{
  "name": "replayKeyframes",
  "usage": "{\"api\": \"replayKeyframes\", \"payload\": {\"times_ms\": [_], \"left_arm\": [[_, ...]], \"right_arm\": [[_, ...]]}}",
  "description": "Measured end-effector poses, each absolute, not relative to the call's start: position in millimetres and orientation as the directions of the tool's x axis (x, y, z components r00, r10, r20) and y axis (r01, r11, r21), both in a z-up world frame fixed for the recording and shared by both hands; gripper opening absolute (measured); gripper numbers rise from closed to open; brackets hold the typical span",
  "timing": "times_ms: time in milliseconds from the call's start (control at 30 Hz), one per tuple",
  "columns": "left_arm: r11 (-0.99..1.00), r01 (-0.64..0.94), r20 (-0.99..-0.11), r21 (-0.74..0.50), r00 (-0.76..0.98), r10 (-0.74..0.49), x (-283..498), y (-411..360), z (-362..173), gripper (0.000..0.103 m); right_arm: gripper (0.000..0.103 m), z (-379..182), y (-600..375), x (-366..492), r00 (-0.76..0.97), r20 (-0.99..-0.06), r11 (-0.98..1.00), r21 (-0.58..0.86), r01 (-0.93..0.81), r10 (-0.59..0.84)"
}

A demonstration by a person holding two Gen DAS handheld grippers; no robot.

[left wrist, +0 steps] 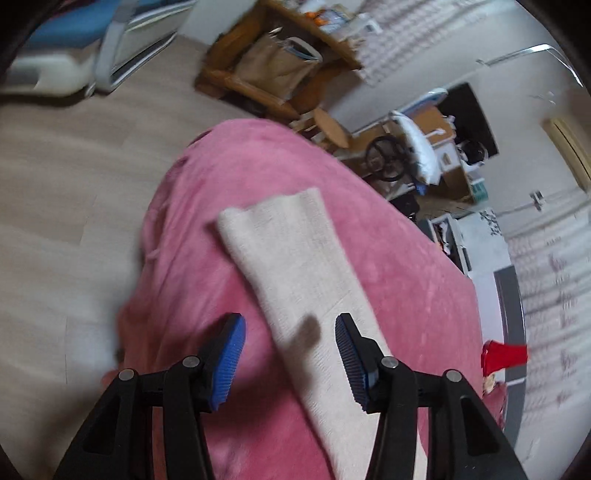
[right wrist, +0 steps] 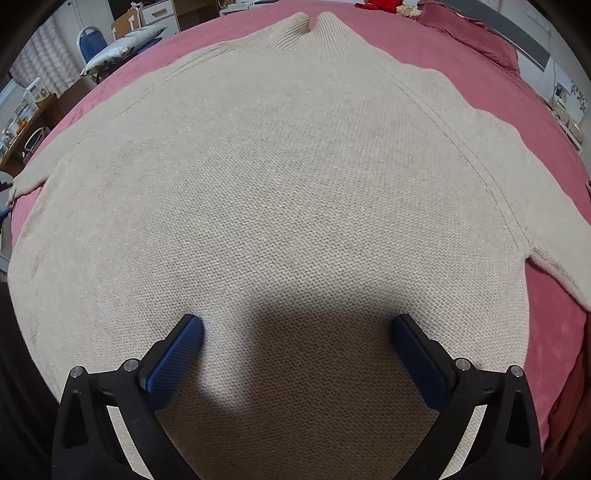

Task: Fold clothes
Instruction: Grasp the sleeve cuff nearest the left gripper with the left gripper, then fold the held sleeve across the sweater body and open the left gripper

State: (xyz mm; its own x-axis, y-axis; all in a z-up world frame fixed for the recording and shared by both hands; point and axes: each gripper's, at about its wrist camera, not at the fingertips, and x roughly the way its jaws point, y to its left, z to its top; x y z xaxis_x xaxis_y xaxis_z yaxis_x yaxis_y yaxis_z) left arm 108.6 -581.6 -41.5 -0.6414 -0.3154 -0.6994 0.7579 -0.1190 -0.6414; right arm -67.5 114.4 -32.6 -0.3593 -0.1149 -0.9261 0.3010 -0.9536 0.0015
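A single cream sweater (right wrist: 280, 192) is lying spread flat on a pink blanket (right wrist: 480, 66), its neck (right wrist: 310, 22) pointing away from the right wrist camera and one sleeve running out to each side. The right gripper (right wrist: 297, 354) is hanging low over the lower body of the sweater with its jaws spread wide and nothing between them; its shadow is falling on the knit just ahead of the pads, and whether the pads are touching the fabric cannot be told.

The left gripper (left wrist: 290, 350) is hovering above one sleeve (left wrist: 295, 266), jaws likewise wide and empty, the sleeve passing under the gap between its two blue pads (left wrist: 229, 362). The cuff (left wrist: 269, 210) is lying towards the far edge of the blanket, beyond which pale wooden floor (left wrist: 55, 221) is showing.

The knit looks soft, limp and fairly thick (the sort that sags and stretches if lifted by one point), so it is probably light but floppy, and not slippery against the fleecy blanket. Sensible places to take hold are likely the cuff or sleeve edge for the left gripper, and the hem or side seam for the right, pinching both layers together.

Counted: one sweater, two sleeves, one blanket, two grippers. A small red object (left wrist: 504, 356) is sitting near the blanket's edge, too blurred to name.
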Motion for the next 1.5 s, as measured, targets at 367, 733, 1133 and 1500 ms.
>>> {"api": "replayKeyframes", "payload": {"times_ms": [367, 733, 1133, 1500], "left_arm": [[-0.218, 0.803, -0.715, -0.555, -0.594, -0.368, 76.3, -588.0, -18.5, 0.004], [-0.699, 0.603, -0.57, -0.384, -0.751, -0.334, -26.9, -434.0, 99.6, 0.004], [-0.975, 0.076, -0.598, -0.21, -0.799, 0.067, -160.5, -108.8, 116.8, 0.004], [-0.981, -0.133, -0.786, -0.14, -0.588, 0.192, -197.9, 44.4, 54.0, 0.008]], "right_arm": [[0.103, -33.2, 87.5, -56.7, -0.364, -0.925, -0.954, -0.006, 0.301, -0.109], [0.103, -39.4, 76.8, -54.5, -0.38, -0.917, -0.954, 0.001, 0.3, -0.12], [0.1, -29.6, 128.4, -66.1, -0.444, -0.851, -0.957, 0.22, 0.187, -0.282], [0.094, -17.9, 188.4, -78.2, -0.507, -0.799, -0.932, 0.362, 0.024, -0.323]]}}
